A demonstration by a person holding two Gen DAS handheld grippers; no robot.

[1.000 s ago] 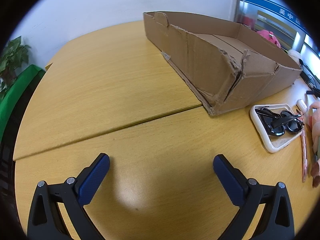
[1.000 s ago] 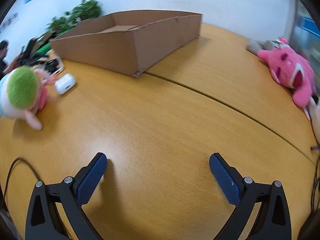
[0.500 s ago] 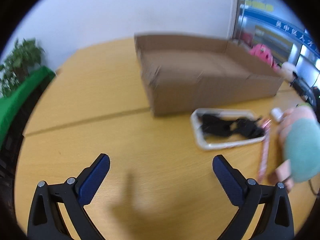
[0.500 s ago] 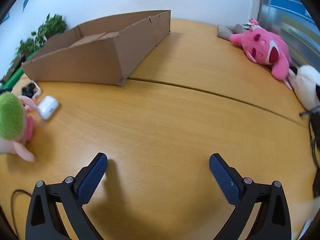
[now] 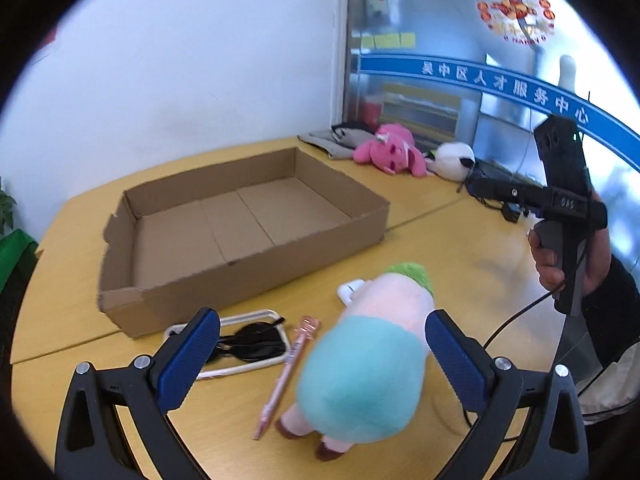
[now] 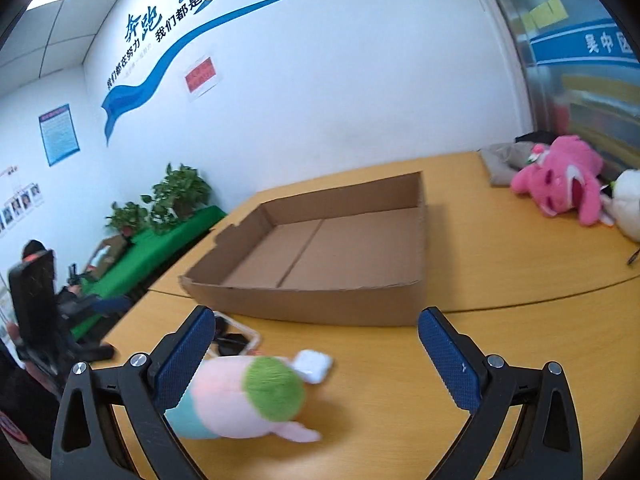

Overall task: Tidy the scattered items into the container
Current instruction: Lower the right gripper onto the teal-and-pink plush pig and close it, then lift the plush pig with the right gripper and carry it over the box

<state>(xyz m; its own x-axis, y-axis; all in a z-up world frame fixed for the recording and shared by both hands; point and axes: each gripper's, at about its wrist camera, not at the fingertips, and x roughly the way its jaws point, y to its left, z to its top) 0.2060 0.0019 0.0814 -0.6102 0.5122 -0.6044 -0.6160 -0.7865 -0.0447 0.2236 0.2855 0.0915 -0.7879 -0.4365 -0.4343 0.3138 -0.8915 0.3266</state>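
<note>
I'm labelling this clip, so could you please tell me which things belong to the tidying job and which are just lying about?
Job:
shallow brown cardboard box
pink and teal plush doll with green hair
small white earbud case
pink pen
white tray holding black sunglasses

Lying about:
pink plush bear
white plush toy
grey cloth
potted plants

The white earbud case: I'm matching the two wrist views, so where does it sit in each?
Left wrist: white earbud case, centre, peeking from behind the plush doll.
Right wrist: low centre, touching the doll's green head.
Shared landmark: cardboard box, just beyond it.
</note>
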